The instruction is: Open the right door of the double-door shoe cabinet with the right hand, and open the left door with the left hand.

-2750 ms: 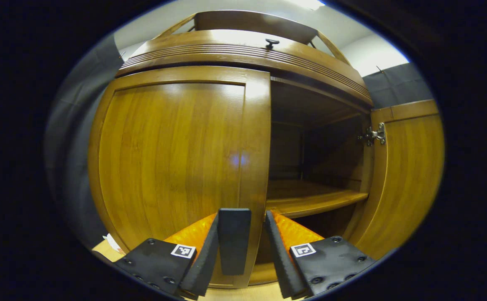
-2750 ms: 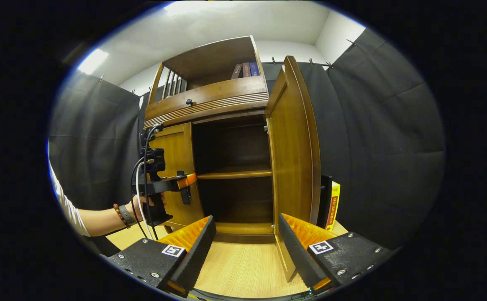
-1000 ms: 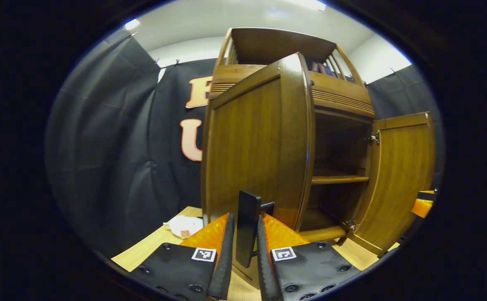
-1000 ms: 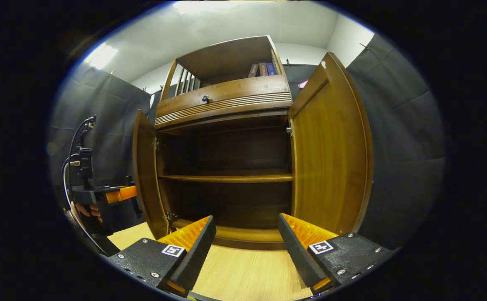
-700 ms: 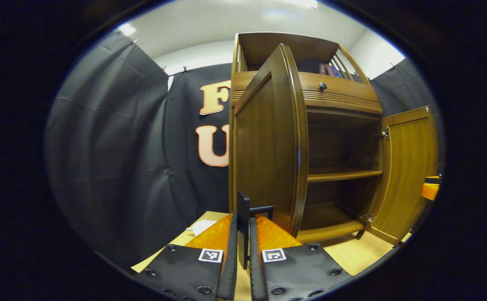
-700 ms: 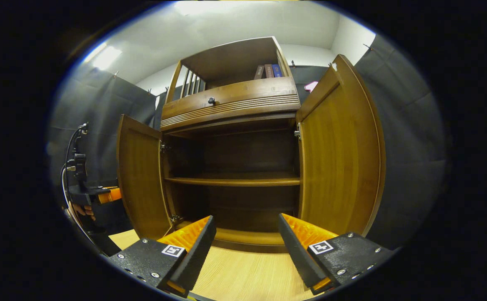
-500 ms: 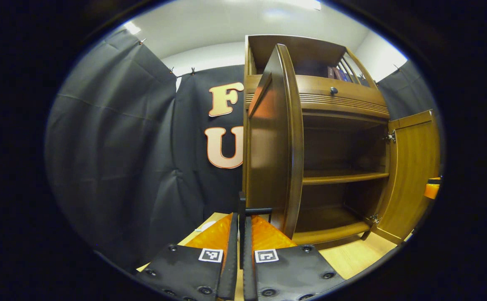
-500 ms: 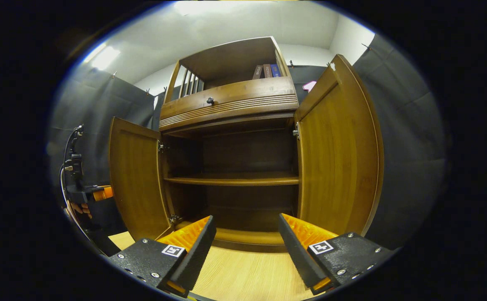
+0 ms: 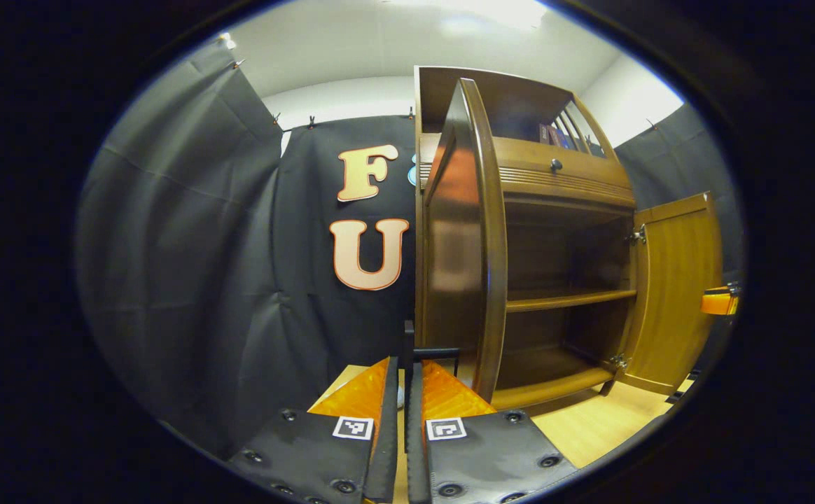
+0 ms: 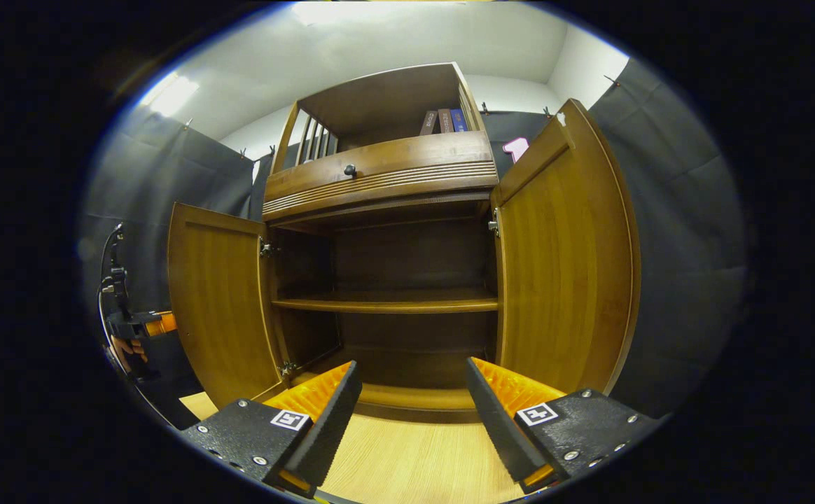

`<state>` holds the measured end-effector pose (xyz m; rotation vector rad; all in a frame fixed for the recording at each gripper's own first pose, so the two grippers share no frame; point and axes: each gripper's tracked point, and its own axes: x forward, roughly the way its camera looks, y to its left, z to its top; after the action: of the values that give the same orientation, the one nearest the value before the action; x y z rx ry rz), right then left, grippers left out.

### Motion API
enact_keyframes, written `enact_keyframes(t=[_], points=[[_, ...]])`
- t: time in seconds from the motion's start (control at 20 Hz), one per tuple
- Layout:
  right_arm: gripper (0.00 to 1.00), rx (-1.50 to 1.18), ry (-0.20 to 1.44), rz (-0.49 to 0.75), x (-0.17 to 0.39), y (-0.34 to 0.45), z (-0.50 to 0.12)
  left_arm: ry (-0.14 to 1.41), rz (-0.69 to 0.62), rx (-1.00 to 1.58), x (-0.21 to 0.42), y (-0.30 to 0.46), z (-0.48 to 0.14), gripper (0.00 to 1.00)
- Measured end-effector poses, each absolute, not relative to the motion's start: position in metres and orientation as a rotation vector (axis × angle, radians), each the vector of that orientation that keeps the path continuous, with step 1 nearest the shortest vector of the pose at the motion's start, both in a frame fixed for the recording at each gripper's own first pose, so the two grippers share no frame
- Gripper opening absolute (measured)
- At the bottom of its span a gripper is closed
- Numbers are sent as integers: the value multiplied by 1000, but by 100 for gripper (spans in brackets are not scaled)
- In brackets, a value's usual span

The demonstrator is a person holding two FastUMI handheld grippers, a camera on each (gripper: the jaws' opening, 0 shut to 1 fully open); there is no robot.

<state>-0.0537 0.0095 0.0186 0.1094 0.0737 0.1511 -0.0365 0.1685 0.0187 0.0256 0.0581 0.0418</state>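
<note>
- The left gripper (image 9: 402, 392) has its fingers pressed together on the thin dark handle (image 9: 409, 350) of the left door (image 9: 460, 245), which stands just ahead of the fingertips with its long axis upright.
- That door hangs on the cabinet (image 10: 386, 280)'s left side; from the left gripper it shows almost edge-on, and in the right gripper view (image 10: 218, 301) it is swung out wide, its inner face showing.
- The right door (image 10: 561, 266) is swung wide on the cabinet's right side, and the right gripper (image 10: 411, 409) sits in front of the cabinet's open middle, fingers spread wide and holding nothing.
- Compared with half a second ago, the left door has swung a little farther out from the cabinet; the right door and right gripper look unchanged.
- Both doors appear open, so the likely next move is for the left gripper to let go of the handle and draw back from the cabinet.
</note>
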Motion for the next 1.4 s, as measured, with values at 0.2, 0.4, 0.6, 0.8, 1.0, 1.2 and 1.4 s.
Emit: enact_keyframes(t=[0.2, 0.4, 0.6, 0.8, 1.0, 1.2, 1.4], points=[[92, 108, 69, 163, -52, 18, 22, 59, -42, 20, -32, 191, 19, 14], [92, 88, 67, 173, -51, 24, 25, 85, -127, -58, -31, 208, 19, 14], [92, 82, 54, 169, -51, 26, 32, 107, -148, -49, -40, 220, 16, 22], [92, 85, 67, 165, -48, 27, 27, 112, -50, -73, -72, 231, 14, 21], [92, 88, 92, 176, -43, 29, 15, 54, 41, -49, -106, 213, 46, 22], [92, 89, 100, 194, -36, 31, 8, 22, 144, -75, -101, 175, 57, 14], [92, 27, 78, 168, -34, 20, 6, 12, 129, -41, -69, 106, 43, 19]])
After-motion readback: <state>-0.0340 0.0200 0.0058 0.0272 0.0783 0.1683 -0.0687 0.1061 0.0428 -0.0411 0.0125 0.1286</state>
